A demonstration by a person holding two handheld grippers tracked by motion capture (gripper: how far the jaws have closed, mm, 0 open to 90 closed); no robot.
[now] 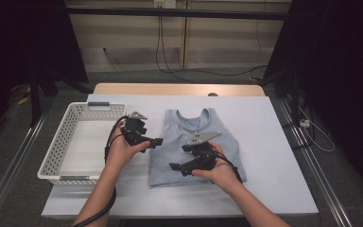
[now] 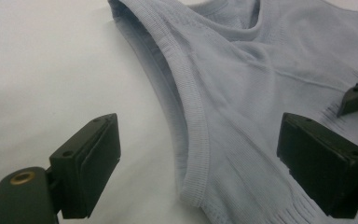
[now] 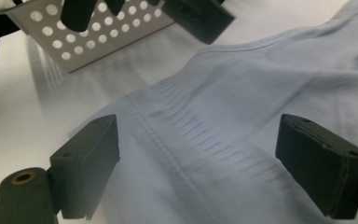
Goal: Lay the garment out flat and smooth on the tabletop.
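**Both grippers spread above a pale blue tank top**

Spread flat on a white table cover point(image 1: 274, 156): a pale blue sleeveless knitted tank top point(image 1: 194, 142), neckline toward the far edge, hem toward the near edge. Just beside it on the left, a white perforated plastic basket point(image 1: 56, 142), standing on the same cover with nothing seen inside.

Held in the left hand point(image 1: 120, 153): the left black two-jaw gripper point(image 1: 153, 142), hovering at the top's left side near the armhole. Jaws wide apart in the left gripper view point(image 2: 200, 158), with the ribbed armhole edge running up between them; one pad over bare cover, the other over the knit, neither pressing on cloth. Whether the tips touch the fabric cannot be told.

Held in the right hand point(image 1: 222, 175): the right black two-jaw gripper point(image 1: 177, 166), with a grey three-cornered plate on top, over the lower middle of the top, pointing left toward the hem's left part. Jaws likewise wide apart in the right gripper view point(image 3: 200, 158), with a stitched seam and a band of ribbing lying between them; nothing pinched. Beyond, the basket's dotted wall point(image 3: 98, 32) and the other gripper's dark jaws.
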